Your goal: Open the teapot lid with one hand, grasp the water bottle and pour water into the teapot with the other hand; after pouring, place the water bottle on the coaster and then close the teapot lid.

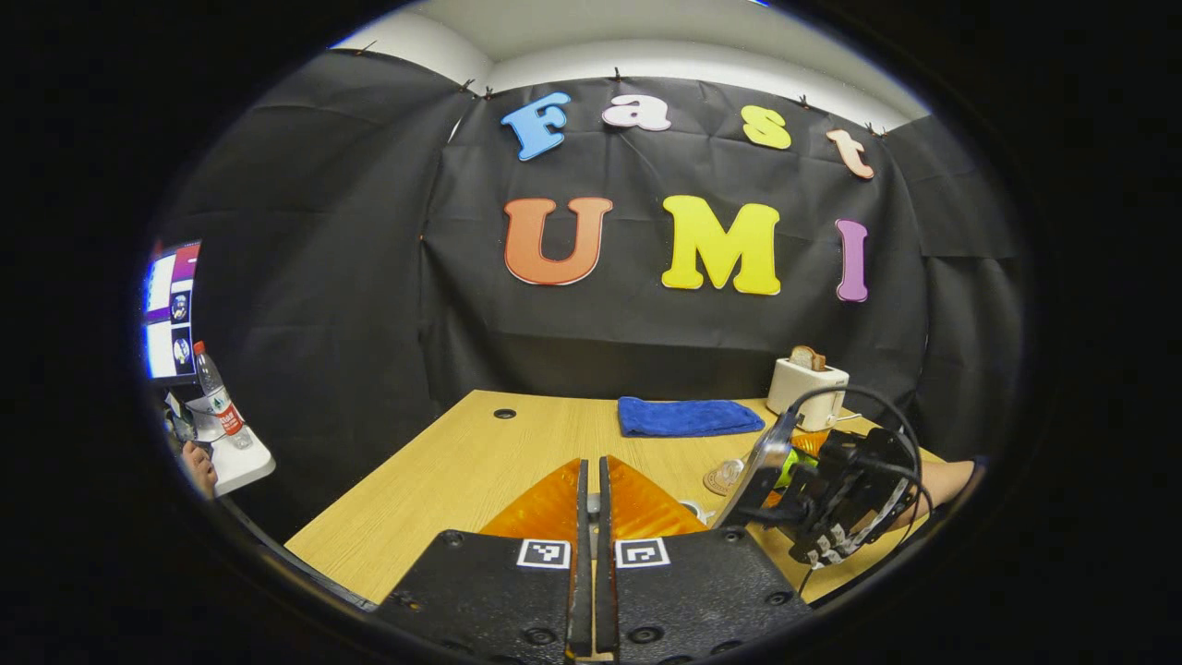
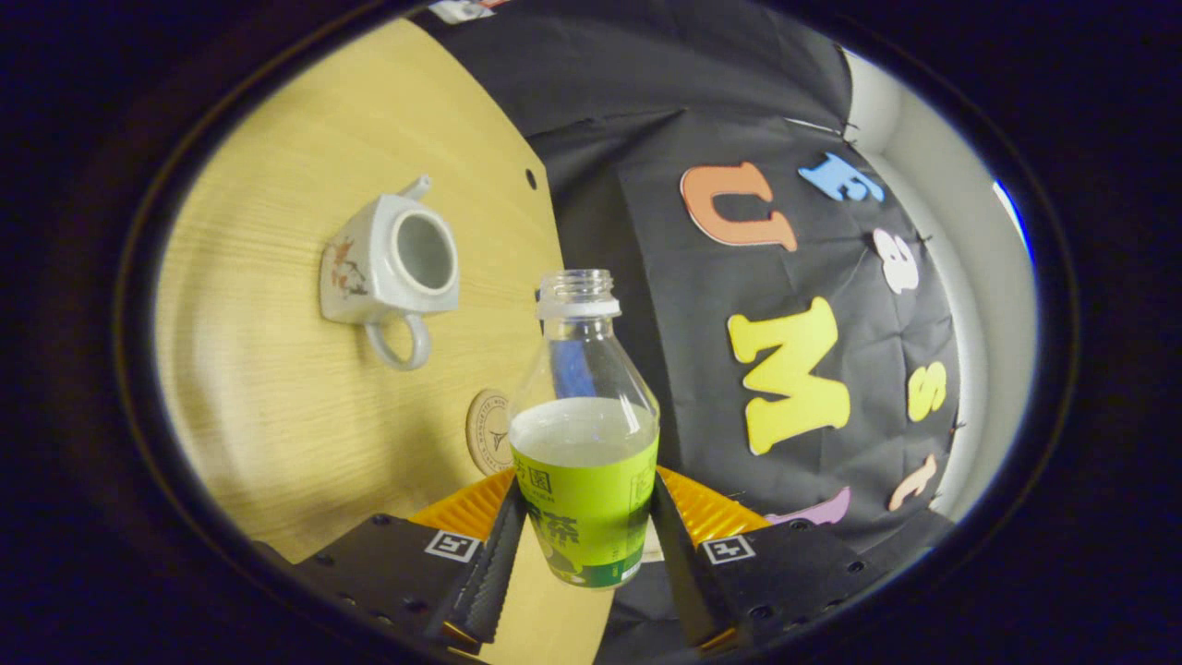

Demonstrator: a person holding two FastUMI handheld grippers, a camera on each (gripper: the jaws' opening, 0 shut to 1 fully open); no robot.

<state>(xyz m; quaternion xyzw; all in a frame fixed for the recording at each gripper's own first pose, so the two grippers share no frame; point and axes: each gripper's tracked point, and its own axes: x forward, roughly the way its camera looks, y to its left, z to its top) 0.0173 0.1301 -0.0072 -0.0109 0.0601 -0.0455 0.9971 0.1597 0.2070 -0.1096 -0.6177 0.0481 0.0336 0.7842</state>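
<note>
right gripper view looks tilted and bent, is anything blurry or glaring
Right gripper view: rolled sideways, table edge bowed by fisheye; water bottle and teapot sharp, faint streak reflections on the bottle's clear shoulder. Left gripper view: level, evenly lit, table edges curve outward.

The teapot (image 2: 388, 263) is a squarish white one with a little painted pattern on its side, loop handle and short spout, sitting on the wooden tabletop (image 2: 277, 416) with its top open so you see right inside. The bottle (image 2: 584, 434) is clear plastic with a green label, cap off, about half full of pale liquid. The coaster (image 2: 488, 430) is a round tan disc lying flat just behind the bottle.
</note>
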